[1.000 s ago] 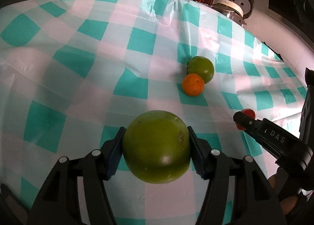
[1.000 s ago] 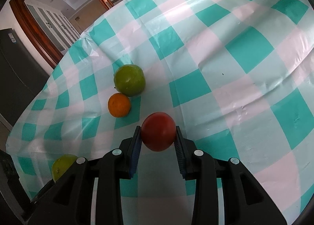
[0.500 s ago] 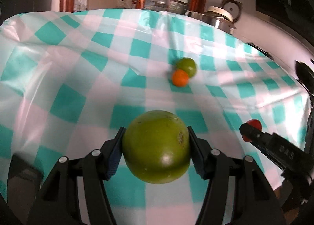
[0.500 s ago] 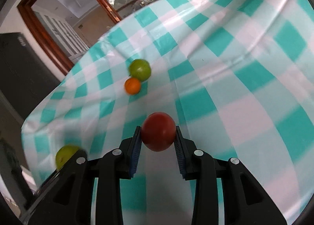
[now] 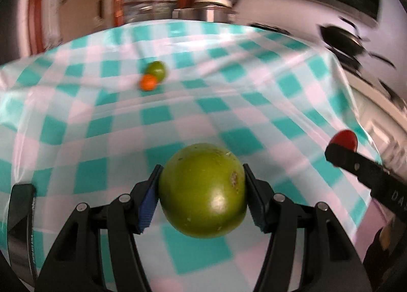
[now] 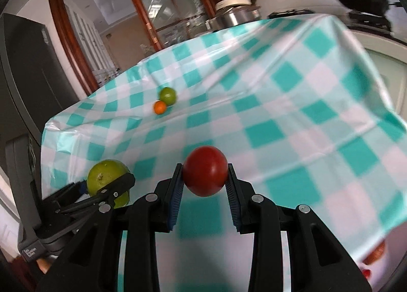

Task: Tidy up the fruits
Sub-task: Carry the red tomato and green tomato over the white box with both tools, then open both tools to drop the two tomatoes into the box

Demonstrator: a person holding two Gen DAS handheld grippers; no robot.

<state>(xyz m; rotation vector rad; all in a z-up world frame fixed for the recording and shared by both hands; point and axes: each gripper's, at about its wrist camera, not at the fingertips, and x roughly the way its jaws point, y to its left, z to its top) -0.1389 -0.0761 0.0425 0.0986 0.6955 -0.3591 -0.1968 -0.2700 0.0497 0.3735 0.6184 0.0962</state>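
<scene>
- Up close, the left gripper [image 5: 202, 190] is clamped on a large green fruit [image 5: 203, 190], its blue pads pressed to both sides; the fruit is round, glossy, yellow-green, with a small brown scar on its right flank and a few pale specks.
- The right gripper [image 6: 204, 180] is closed tight on a red fruit [image 6: 205, 174], smooth, dark red and smaller than the green one, with its top rising above the pads.
- Both held fruits hang above the checked tablecloth [image 5: 254, 119], a teal-and-white plastic sheet with creases, over its near part.
- Far across the tablecloth, a small orange fruit [image 5: 148, 82] lies touching a second green fruit [image 5: 157, 70], which sits just behind it; both are blurred in the left wrist view.
- The left wrist view alone shows the scar on the large green fruit, and it catches only the tip of the right gripper with a sliver of the red fruit at the tablecloth's right edge.
- The right wrist view alone shows the large green fruit's stem dimple, a dark cabinet [image 6: 28, 68] beyond the tablecloth's left edge, and a wood-framed glass door [image 6: 142, 19] behind its far edge.
- A steel pot [image 6: 235, 13] stands past the tablecloth's far edge.
</scene>
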